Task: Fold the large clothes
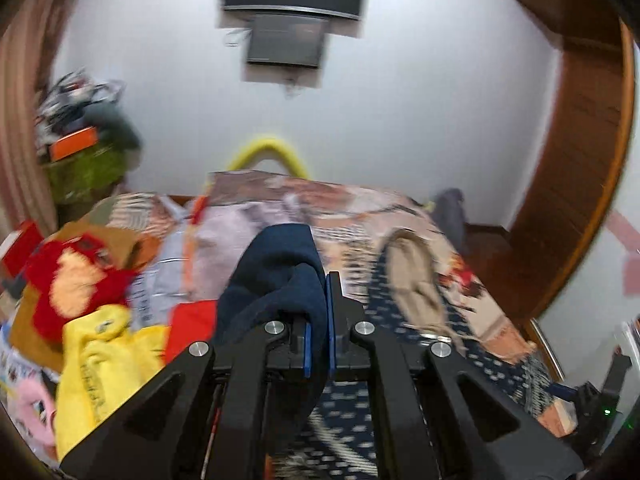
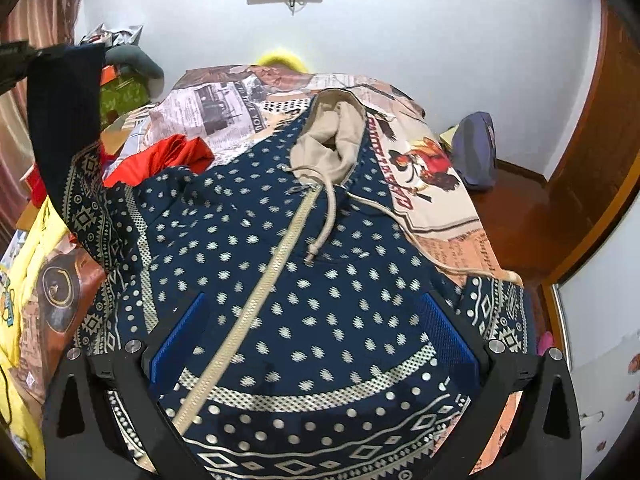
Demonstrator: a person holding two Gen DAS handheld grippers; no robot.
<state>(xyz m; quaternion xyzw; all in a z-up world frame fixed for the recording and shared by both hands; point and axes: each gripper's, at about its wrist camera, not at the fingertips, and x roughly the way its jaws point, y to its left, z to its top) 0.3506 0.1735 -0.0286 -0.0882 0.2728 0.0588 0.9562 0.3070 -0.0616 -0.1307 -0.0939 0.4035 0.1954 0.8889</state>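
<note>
Left wrist view shows the left gripper (image 1: pixel 318 320) clenched on the plain navy cuff of the hoodie's sleeve (image 1: pixel 280 276), the dark knit bunched up between its blue pads. In the right wrist view that same sleeve (image 2: pixel 66 128) hangs raised above the left edge of the bed, its patterned part draping back down to the shoulder. To fold this sleeve well, I judge the grip should stay firm on the cuff while the sleeve is carried across the chest, kept taut enough that it lays flat rather than twisted, and set down with the cuff pointing toward the hem.

Further right, the navy knitted hoodie with cream dots and a cream zip (image 2: pixel 296 280) lies front-up along the middle of the bed with the newspaper-print cover (image 2: pixel 208 108), its beige hood (image 2: pixel 332 136) toward the far edge and its banded hem toward the near edge. A crumpled red garment (image 2: pixel 160 160) lies just beside the left shoulder; the sleeve should clear it so nothing is dragged onto the hoodie.

On the right, the right gripper (image 2: pixel 316 340) hovers low over the hem, its blue pads (image 2: pixel 448 332) spread wide with nothing pinched. It looks well placed to press the body flat while the sleeve comes over.
</note>
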